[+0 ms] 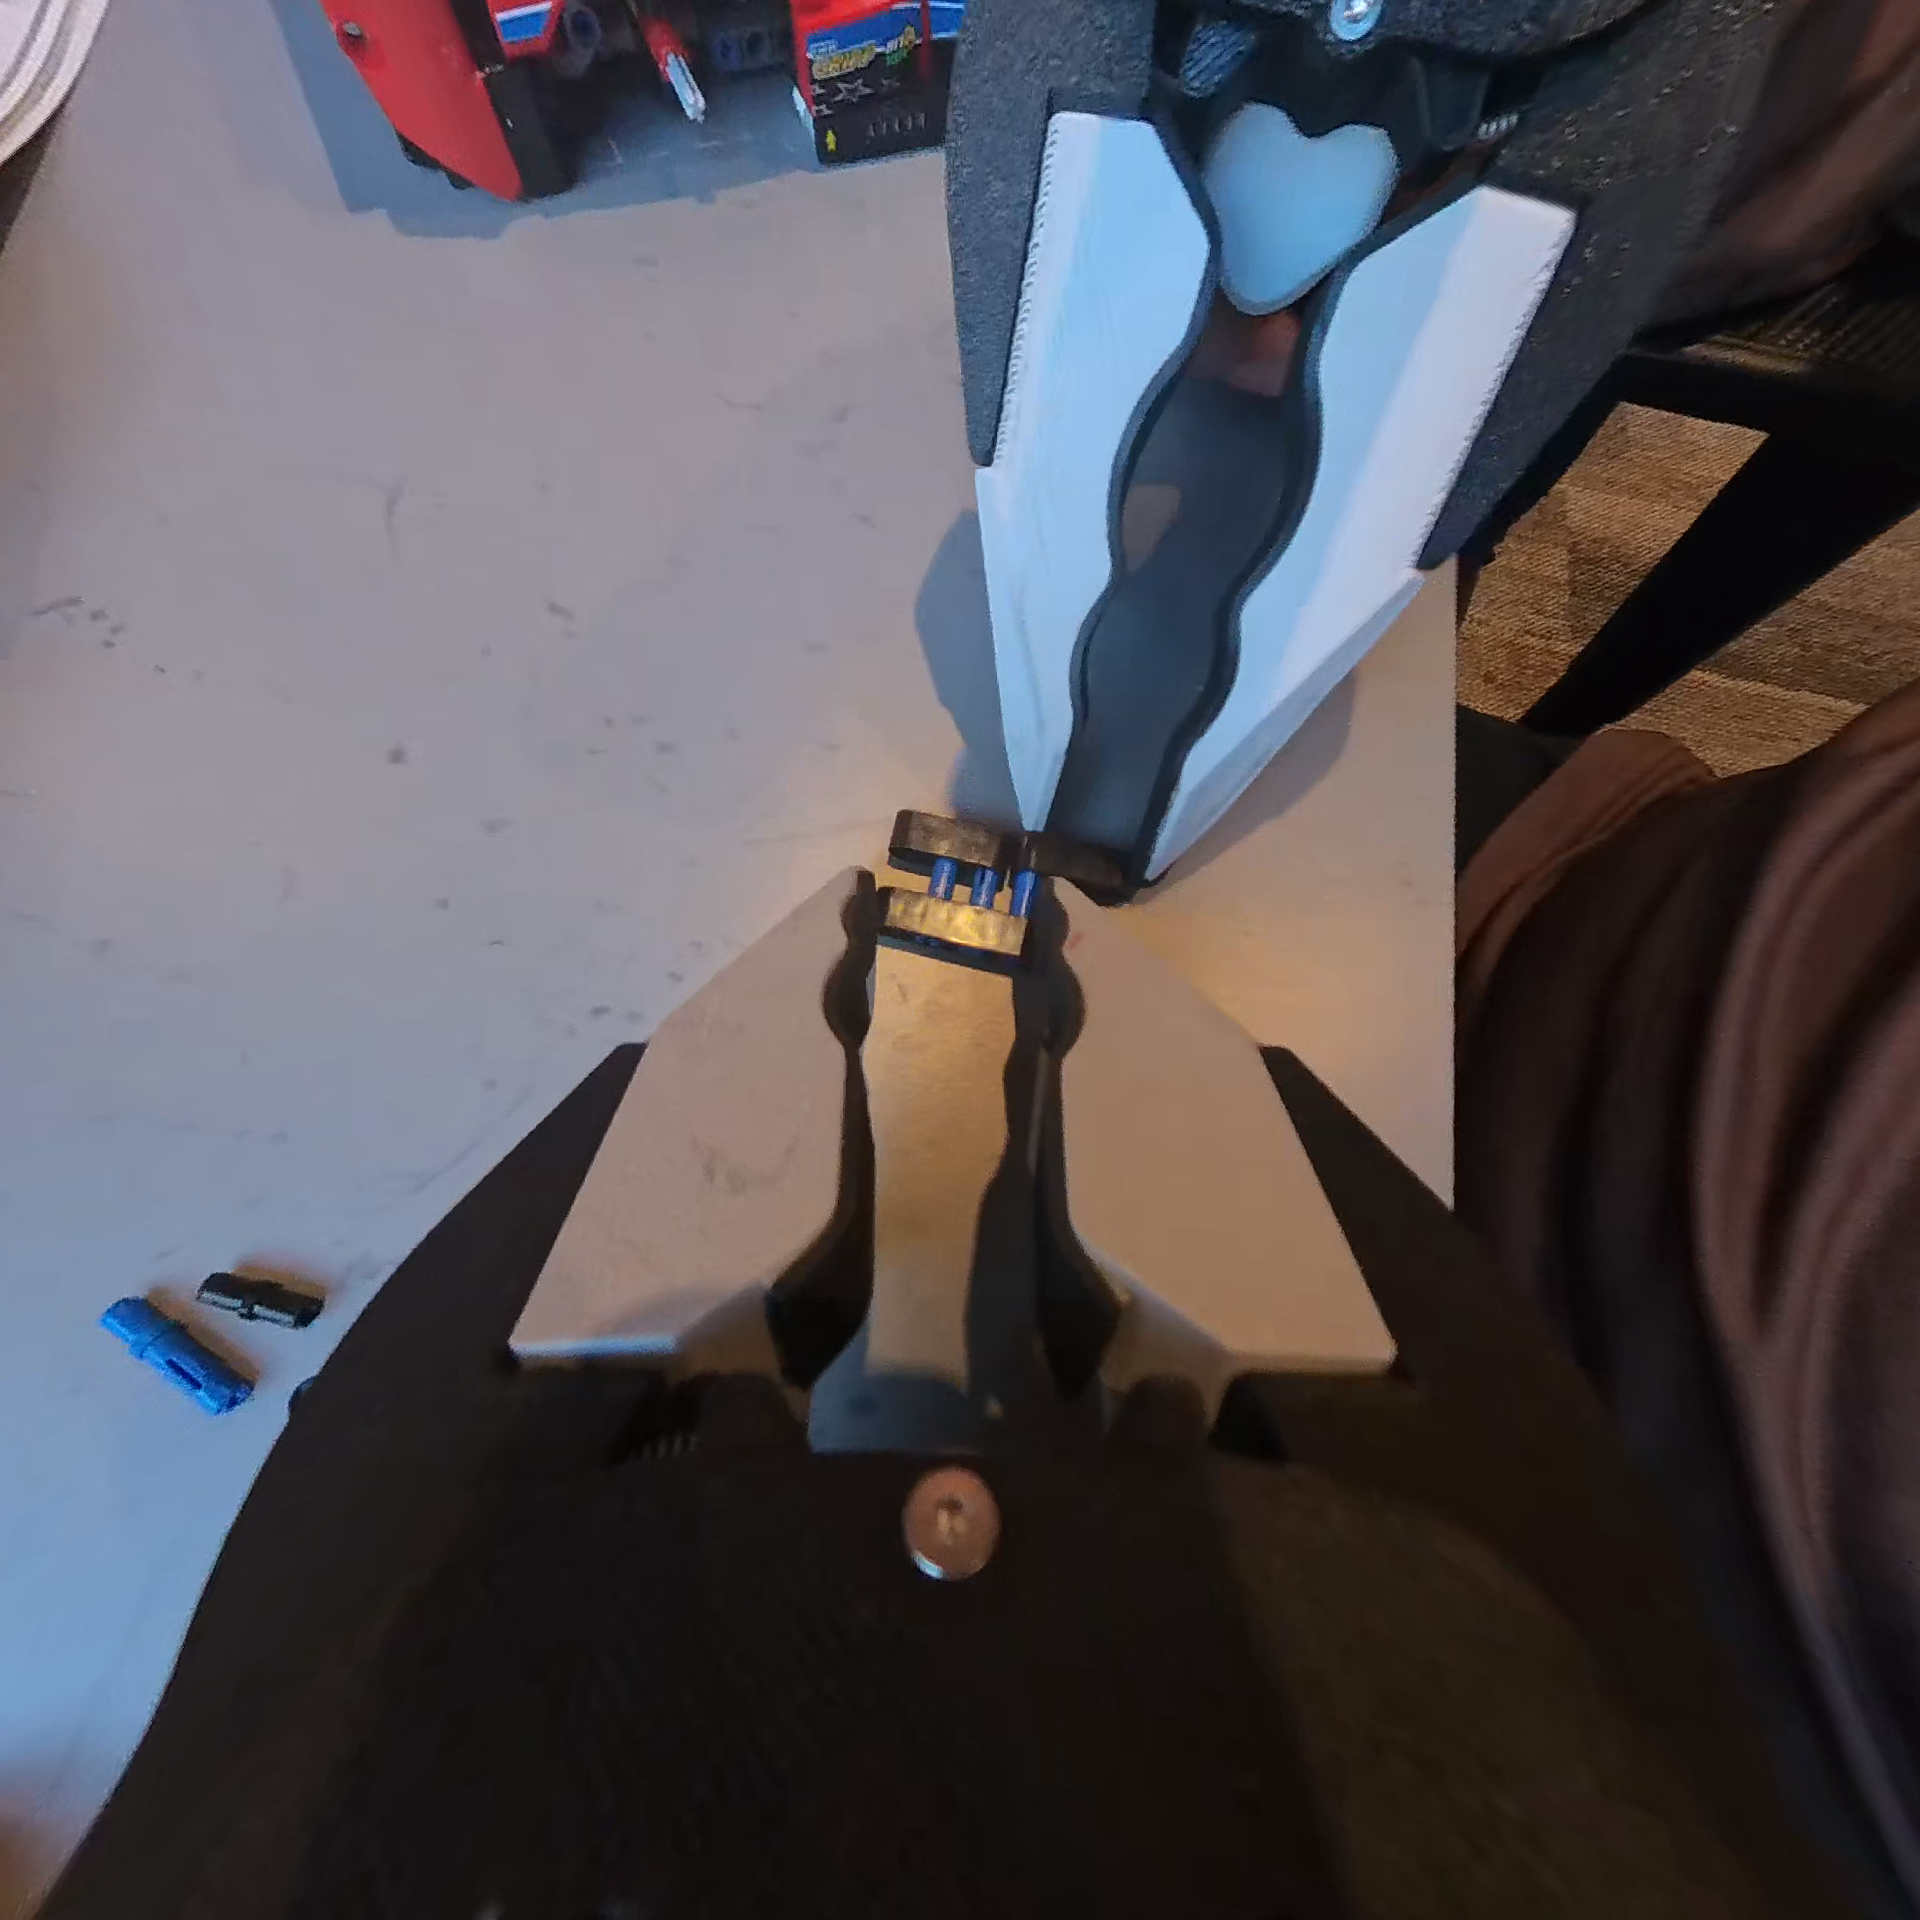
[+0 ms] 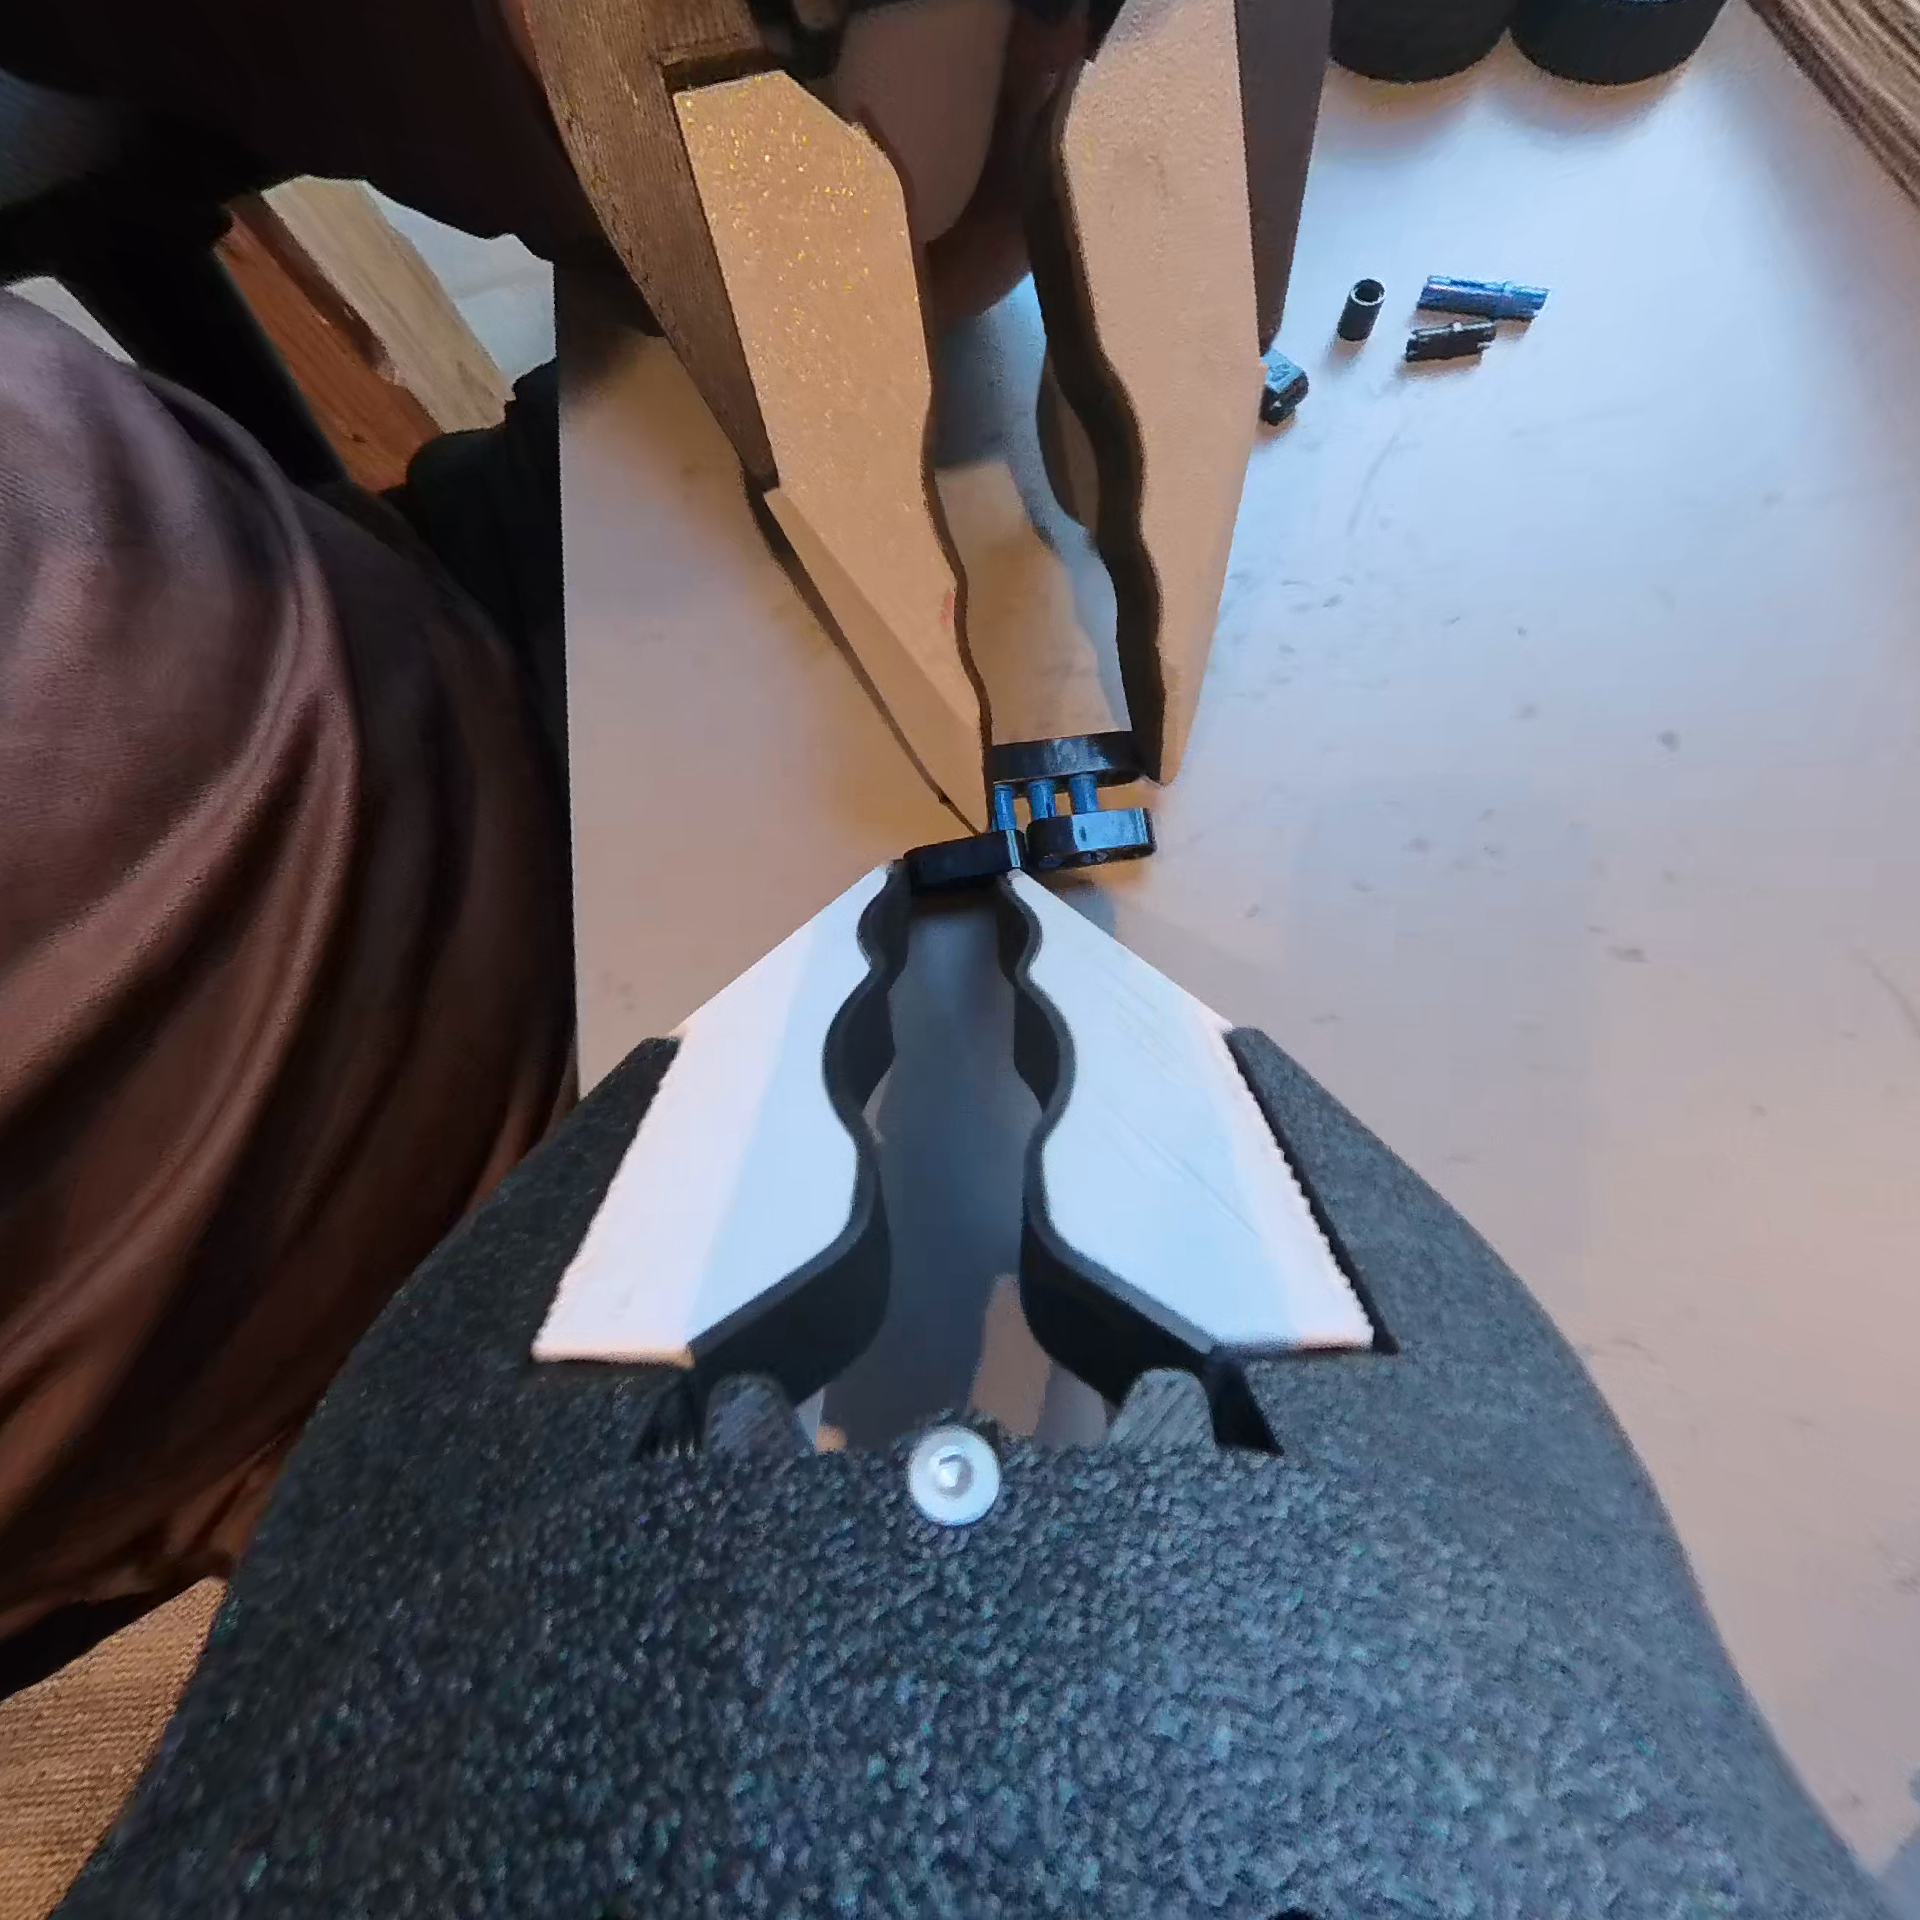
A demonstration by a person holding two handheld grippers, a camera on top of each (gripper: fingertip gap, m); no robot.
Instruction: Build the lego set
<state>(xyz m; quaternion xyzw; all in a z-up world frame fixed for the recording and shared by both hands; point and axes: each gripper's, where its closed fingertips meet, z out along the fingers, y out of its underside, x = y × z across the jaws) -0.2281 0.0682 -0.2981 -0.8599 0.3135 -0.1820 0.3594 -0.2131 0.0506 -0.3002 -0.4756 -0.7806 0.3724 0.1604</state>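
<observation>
Left hand-held gripper (image 1: pixel 956 925) clamped pinned beam (image 1: pixel 954 920); right hand-held gripper (image 2: pixel 956 868) clamped black beam (image 2: pixel 958 862). Misaligned push could pop blue pins (image 1: pixel 982 885).

My left wrist camera looks forward and down along its fingers, very near the black lego assembly (image 1: pixel 961 883) above the table (image 1: pixel 468 623). My right wrist camera faces it from the opposite side, equally near (image 2: pixel 1049 810). Both views share the assembly, the table around it, and loose pins (image 1: pixel 177 1356) (image 2: pixel 1481 296) beyond.
</observation>
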